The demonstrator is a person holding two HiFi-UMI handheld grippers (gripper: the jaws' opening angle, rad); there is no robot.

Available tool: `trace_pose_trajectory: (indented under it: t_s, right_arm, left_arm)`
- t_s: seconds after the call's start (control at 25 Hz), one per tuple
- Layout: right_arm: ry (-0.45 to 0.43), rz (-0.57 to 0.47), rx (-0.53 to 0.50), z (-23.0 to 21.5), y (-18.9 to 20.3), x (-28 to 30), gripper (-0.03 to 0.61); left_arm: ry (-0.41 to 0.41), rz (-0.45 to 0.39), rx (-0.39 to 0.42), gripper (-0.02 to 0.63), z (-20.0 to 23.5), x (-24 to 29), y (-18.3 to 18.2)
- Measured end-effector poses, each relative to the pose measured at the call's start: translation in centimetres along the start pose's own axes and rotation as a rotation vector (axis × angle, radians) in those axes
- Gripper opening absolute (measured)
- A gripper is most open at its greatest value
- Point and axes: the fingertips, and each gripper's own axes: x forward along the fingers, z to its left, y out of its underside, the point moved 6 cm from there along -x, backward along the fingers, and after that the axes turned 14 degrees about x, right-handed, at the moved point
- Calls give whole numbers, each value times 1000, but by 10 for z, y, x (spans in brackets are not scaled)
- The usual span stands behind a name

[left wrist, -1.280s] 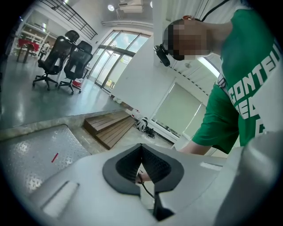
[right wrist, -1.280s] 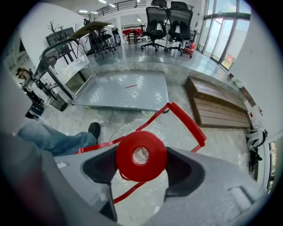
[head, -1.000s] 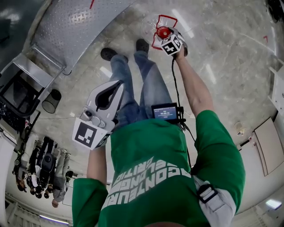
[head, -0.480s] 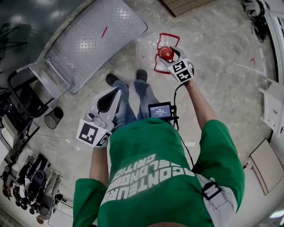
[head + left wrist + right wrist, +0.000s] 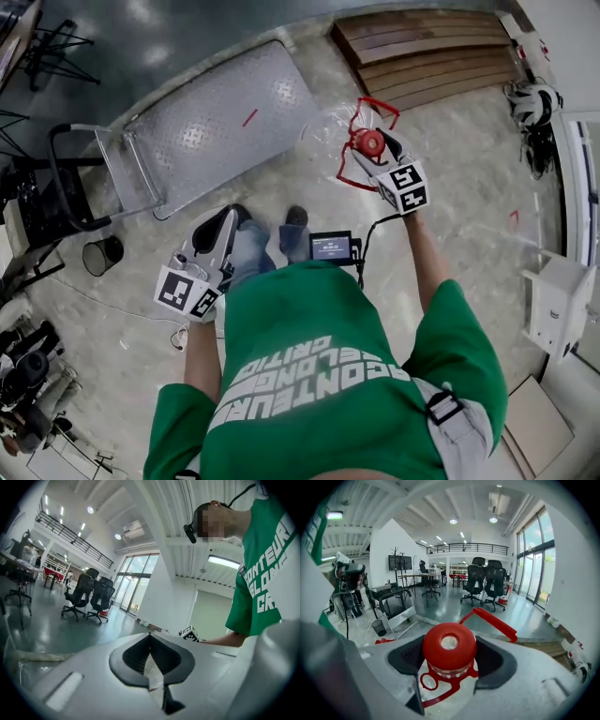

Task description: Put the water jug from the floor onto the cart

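Note:
The water jug point(image 5: 330, 124) is clear with a red cap point(image 5: 370, 143) and a red carrying handle point(image 5: 379, 106). My right gripper point(image 5: 382, 157) is shut on its neck just under the cap point(image 5: 449, 648), and the red handle point(image 5: 493, 620) sticks out beyond the jaws. The jug's clear body is faint against the floor, just right of the cart's deck point(image 5: 216, 122). The cart is a flat metal platform with a push bar point(image 5: 73, 178) at its left end. My left gripper point(image 5: 228, 220) is shut and holds nothing, low by the person's legs; in its own view the pads point(image 5: 140, 656) meet.
A wooden pallet point(image 5: 427, 52) lies at the far right behind the jug. A small black bin point(image 5: 101, 254) stands on the floor left of the person. White furniture point(image 5: 555, 300) lines the right edge. Office chairs point(image 5: 485, 585) and desks stand further off.
The person has turned and stepped with the jug in the right gripper; the cart's deck now lies just left of the jug, and the wooden pallet has come into view. Left gripper stays shut.

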Motion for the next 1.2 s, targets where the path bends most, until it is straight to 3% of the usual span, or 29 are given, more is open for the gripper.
trace_pose_trajectory:
  t_s: [0.24, 0.4, 0.56, 0.92, 1.2]
  right_arm:
    - [-37, -47, -48, 2, -70, 18, 301]
    - [-72, -50, -47, 60, -106, 47, 301]
    - [-104, -72, -57, 90, -139, 64, 301]
    - [-158, -99, -75, 144, -195, 112, 300]
    - [-177, -90, -96, 184, -226, 152, 300]
  left_arm:
    - [-80, -120, -3, 15, 36, -7, -18]
    - [-113, -134, -27, 15, 92, -54, -20]
    - [-155, -186, -39, 15, 129, -80, -12]
    - [-204, -233, -75, 15, 205, -109, -21]
    - [-193, -270, -78, 15, 266, -123, -30]
